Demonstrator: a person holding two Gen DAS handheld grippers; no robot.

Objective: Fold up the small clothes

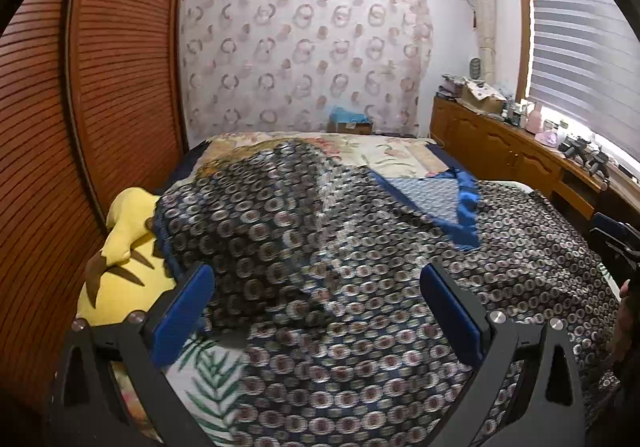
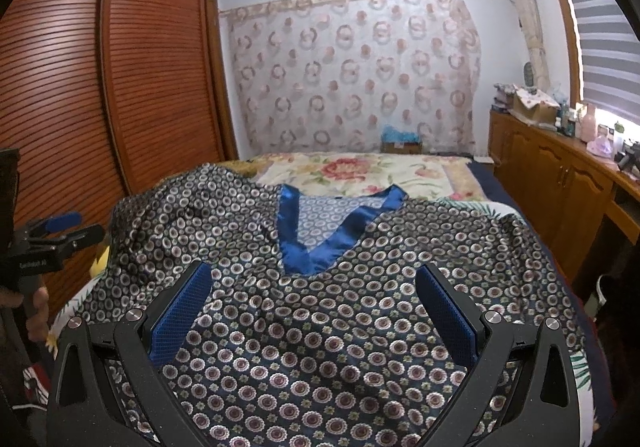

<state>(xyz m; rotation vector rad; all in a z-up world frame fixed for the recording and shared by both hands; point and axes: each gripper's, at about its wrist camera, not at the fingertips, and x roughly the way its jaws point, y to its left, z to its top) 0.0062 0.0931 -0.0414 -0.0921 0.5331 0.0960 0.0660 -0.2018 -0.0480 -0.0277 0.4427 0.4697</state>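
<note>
A dark patterned top with a blue V-neck trim lies spread on the bed, one side bunched up beside a yellow plush toy. The left gripper and right gripper hover above it, jaws wide apart, holding nothing.

— The patterned top spread on the bed: what cloth?

— Satiny, with a soft sheen; the blue neckline trim is glossier still.

— And the grippers?

— The right gripper and the left gripper have matt black plastic frames, bright metal screws and blue pads with a fine grid texture.

— The far left?

— A wardrobe of slatted, varnished reddish wood. Near it, a yellow plush toy, matt and soft.
</note>
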